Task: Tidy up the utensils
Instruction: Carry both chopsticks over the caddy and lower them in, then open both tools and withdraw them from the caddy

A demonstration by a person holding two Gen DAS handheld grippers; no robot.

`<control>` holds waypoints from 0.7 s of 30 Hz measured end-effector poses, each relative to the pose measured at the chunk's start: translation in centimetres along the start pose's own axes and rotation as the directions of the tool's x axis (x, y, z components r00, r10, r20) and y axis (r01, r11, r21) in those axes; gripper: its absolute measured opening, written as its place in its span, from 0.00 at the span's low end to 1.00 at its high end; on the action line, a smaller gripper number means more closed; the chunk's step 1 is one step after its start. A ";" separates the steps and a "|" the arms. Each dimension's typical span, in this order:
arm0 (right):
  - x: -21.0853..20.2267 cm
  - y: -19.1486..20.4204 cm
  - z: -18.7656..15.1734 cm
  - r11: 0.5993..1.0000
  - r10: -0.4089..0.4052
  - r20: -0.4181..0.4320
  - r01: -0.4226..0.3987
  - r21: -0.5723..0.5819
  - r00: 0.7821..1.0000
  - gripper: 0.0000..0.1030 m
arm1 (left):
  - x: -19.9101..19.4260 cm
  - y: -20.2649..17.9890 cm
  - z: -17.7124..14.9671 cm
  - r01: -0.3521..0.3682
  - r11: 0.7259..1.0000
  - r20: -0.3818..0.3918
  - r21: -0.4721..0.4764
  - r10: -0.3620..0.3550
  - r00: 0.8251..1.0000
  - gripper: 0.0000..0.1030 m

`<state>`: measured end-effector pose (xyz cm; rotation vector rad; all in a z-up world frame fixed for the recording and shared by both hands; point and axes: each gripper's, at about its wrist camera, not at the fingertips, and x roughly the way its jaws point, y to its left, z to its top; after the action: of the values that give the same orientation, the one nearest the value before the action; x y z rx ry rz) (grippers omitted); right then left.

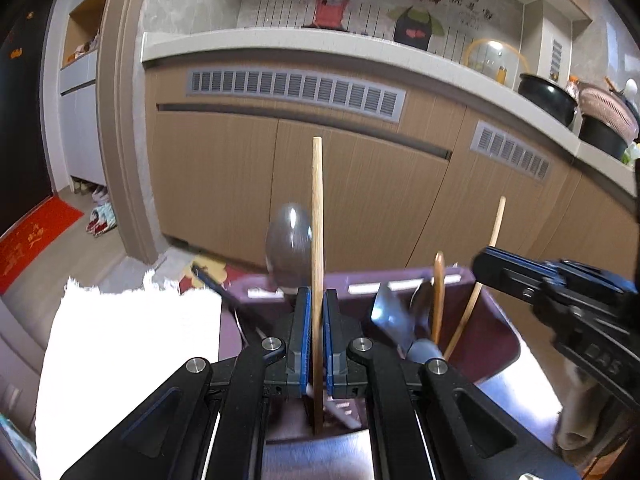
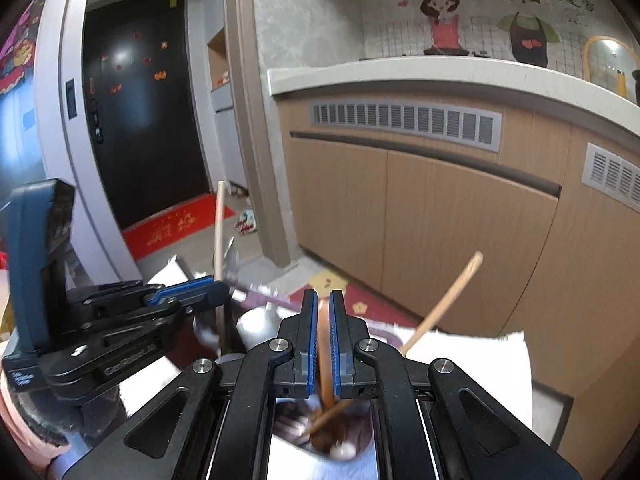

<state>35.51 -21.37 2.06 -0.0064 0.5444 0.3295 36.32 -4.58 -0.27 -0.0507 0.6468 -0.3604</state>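
The left gripper point(image 1: 316, 334) has its fingers point(image 1: 301, 332) clamped on an upright wooden chopstick point(image 1: 317, 216), whose lower end reaches into the purple utensil holder point(image 1: 496, 320) below. The right gripper point(image 2: 324, 344) has its fingers clamped on a brown wooden spoon handle point(image 2: 323, 354) over the same holder. A metal spoon point(image 1: 289, 240) and another chopstick point(image 1: 486, 264) stand in the holder, on the white-covered table point(image 1: 132, 344).

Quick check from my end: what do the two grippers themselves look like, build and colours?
Both match: the left gripper and the right gripper have black linkage arms with silver pivot bolts and ribbed blue pads on dark finger blocks. The left one carries a dark blue-grey block behind it and pale lettering on its body. A pink sleeve shows beneath it.
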 end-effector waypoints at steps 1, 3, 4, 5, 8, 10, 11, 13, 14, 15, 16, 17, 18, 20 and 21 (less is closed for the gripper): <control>-0.2 0.1 -0.3 1.000 0.003 -0.008 -0.003 0.000 1.000 0.06 | 0.0 0.0 -0.1 -0.002 1.000 -0.006 0.000 0.002 1.000 0.04; -0.8 0.4 -1.1 1.000 0.009 -0.028 -0.009 0.002 1.000 0.06 | -0.1 0.0 -0.2 -0.006 1.000 -0.014 -0.008 0.006 1.000 0.04; -1.0 0.5 -1.4 1.000 0.008 -0.035 -0.008 0.004 0.999 0.07 | -0.1 0.1 -0.2 -0.006 1.000 -0.017 -0.013 0.006 1.000 0.05; -1.2 0.5 -1.8 1.000 0.005 -0.042 -0.005 0.006 0.999 0.07 | -0.4 0.2 -0.1 -0.005 1.000 -0.019 -0.020 0.004 1.000 0.08; -2.1 0.5 -2.9 1.000 -0.012 -0.058 0.014 0.025 0.998 0.07 | -1.8 0.3 0.0 -0.006 0.999 -0.002 -0.034 0.006 1.000 0.25; -2.8 0.4 -3.7 0.998 -0.025 -0.070 0.028 0.047 0.997 0.07 | -3.1 0.3 -0.2 -0.009 0.999 0.019 -0.034 0.009 1.000 0.34; -3.2 0.3 -4.1 0.998 -0.033 -0.073 0.037 0.060 0.997 0.08 | -3.8 0.2 -0.3 -0.010 0.999 0.029 -0.033 0.011 1.000 0.46; -4.1 0.0 -5.2 0.994 -0.049 -0.085 0.057 0.091 0.995 0.09 | -5.2 0.2 -0.6 -0.016 0.999 0.051 -0.036 0.018 0.999 0.59; -4.5 -0.1 -5.8 0.992 -0.056 -0.094 0.067 0.110 0.994 0.12 | -6.0 0.1 -0.9 -0.020 0.999 0.064 -0.036 0.022 0.998 0.63; -5.0 -0.2 -6.2 0.989 -0.060 -0.102 0.073 0.127 0.993 0.16 | -6.8 0.0 -1.3 -0.023 0.999 0.074 -0.035 0.025 0.997 0.68; -5.4 -0.3 -6.8 0.987 -0.062 -0.107 0.077 0.144 0.992 0.24 | -7.5 0.0 -1.5 -0.025 0.999 0.082 -0.036 0.028 0.996 0.71; -5.8 -0.3 -7.3 0.984 -0.066 -0.108 0.083 0.160 0.992 0.31 | -8.5 -0.1 -2.2 -0.031 0.999 0.094 -0.038 0.035 0.995 0.77; -6.5 -0.4 -8.0 0.979 -0.079 -0.106 0.097 0.179 0.991 0.34 | -9.3 -0.2 -2.7 -0.037 0.999 0.103 -0.039 0.041 0.994 0.83; -7.7 -0.3 -9.0 0.973 -0.100 -0.096 0.117 0.197 0.990 0.47 | -11.0 -0.4 -4.2 -0.055 0.998 0.123 -0.036 0.059 0.991 0.90; -8.3 -0.1 -9.5 0.971 -0.108 -0.090 0.125 0.206 0.990 0.48 | -11.6 -0.7 -4.9 -0.066 0.997 0.127 -0.032 0.069 0.990 0.94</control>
<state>24.08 -24.90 -1.91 0.1542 0.6518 0.1555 24.60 -0.88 2.71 -0.0775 0.5255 -0.2804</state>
